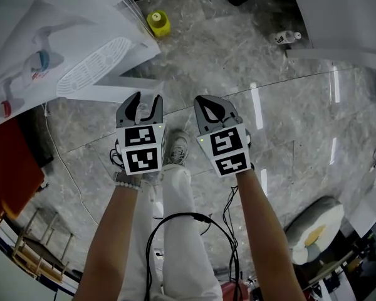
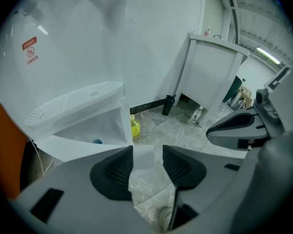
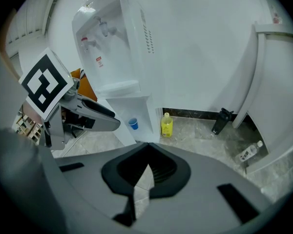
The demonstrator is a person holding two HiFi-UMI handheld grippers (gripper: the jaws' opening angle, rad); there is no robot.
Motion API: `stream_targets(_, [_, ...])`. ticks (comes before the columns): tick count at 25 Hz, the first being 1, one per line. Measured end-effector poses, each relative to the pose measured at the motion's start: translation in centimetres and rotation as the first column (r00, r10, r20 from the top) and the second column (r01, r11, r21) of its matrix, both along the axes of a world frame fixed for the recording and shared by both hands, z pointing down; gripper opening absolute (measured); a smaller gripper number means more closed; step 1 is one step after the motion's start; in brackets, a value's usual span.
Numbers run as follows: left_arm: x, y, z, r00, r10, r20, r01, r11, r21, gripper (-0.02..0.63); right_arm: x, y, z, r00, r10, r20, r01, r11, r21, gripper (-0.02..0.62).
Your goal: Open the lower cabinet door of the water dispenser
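Head view, with both gripper views. The water dispenser (image 1: 50, 36) stands at the far left of the marble floor (image 1: 288, 124), and its lower cabinet door (image 1: 103, 93) already hangs swung out towards the person, so that the compartment is exposed and a blue cup (image 3: 133, 124) shows inside. The left gripper (image 1: 143, 97) points down at the door's free edge; its jaws stand apart with that white edge between them, close against the left pad and clear of the right, so nothing is gripped. The right gripper (image 1: 207, 102), just right of the left one, is clenched on nothing and takes no part. A yellow bottle (image 1: 158, 22) stands on the floor beyond the dispenser, clear of the door's swing. The opening step appears largely done. If the door is to go wider, the next move calls for the left jaws to pinch the edge squarely and draw it along its hinge arc rather than straight back; otherwise the left gripper needs only to back off the edge without nudging the door shut.
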State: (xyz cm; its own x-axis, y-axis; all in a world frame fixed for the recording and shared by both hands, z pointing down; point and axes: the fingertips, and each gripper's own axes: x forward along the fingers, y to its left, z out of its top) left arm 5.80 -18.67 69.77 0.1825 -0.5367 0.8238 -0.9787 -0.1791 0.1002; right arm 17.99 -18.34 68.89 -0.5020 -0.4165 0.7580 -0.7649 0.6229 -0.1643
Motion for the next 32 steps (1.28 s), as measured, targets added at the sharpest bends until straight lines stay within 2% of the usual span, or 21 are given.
stream_targets(5, [-0.4,0.5,-0.1,1.000,-0.007,-0.013,0.007,1.000,0.005,0.176,-0.4,0.0,-0.3,1.000,-0.010,0.002,0.010,1.000,0.005,0.005])
stream_targets(16, [-1.8,4.3,0.3,0.998,-0.040,-0.039,0.039,0.999,-0.036,0.141,-1.8,1.5,-0.6,1.000,-0.016,-0.009,0.016,1.000,0.008,0.005])
stream_targets(28, [-4.4,9.3,0.3,0.999,-0.040,-0.031,0.037,0.996,-0.085,0.095,-4.7,4.6,-1.4,0.999,-0.032,-0.010,0.032,0.999,0.009,0.005])
stream_targets(32, [-5.6,10.9,0.4,1.000,-0.029,-0.011,0.027,0.996,-0.090,0.072,-5.3,5.5,-1.5,0.999,-0.035,-0.038,0.035,0.999,0.008,0.005])
